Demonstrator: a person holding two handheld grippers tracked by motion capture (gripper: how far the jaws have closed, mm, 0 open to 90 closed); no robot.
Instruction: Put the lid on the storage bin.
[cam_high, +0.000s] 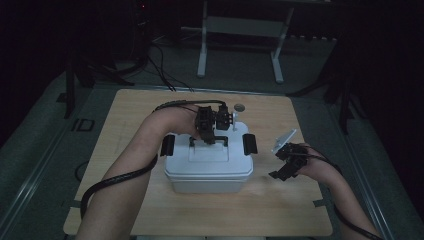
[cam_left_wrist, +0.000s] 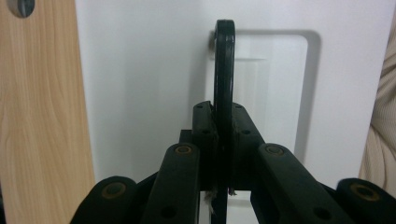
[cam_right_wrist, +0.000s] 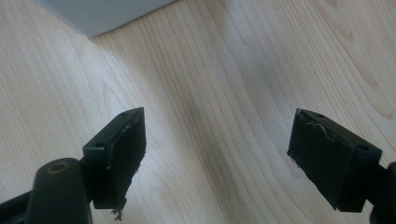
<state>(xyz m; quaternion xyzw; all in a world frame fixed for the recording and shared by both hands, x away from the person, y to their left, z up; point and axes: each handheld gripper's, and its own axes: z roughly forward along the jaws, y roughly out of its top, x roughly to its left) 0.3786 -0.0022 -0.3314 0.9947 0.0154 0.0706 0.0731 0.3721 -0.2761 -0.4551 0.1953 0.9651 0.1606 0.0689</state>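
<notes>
**Left jaws clamped on the box handle, right jaws wide over bare wood**

My left gripper (cam_left_wrist: 223, 135) has its jaws pinched tight on the black carry handle (cam_left_wrist: 224, 70) of the white storage box (cam_high: 209, 165); the thin bar runs upright between the pads, and I see the recessed panel of the lid (cam_left_wrist: 140, 84) behind it. From the high view, that left gripper (cam_high: 210, 131) sits over the far edge of the lid, with my forearm reaching in from the near left. The box stands in the middle of the wooden table (cam_high: 280, 200), a black side latch (cam_high: 249, 144) on its right end and another on its left.

My right gripper (cam_right_wrist: 217, 158) has its jaws spread wide with nothing between them, just wood grain below. It hovers to the right of the box (cam_high: 290, 162), apart from it.
</notes>
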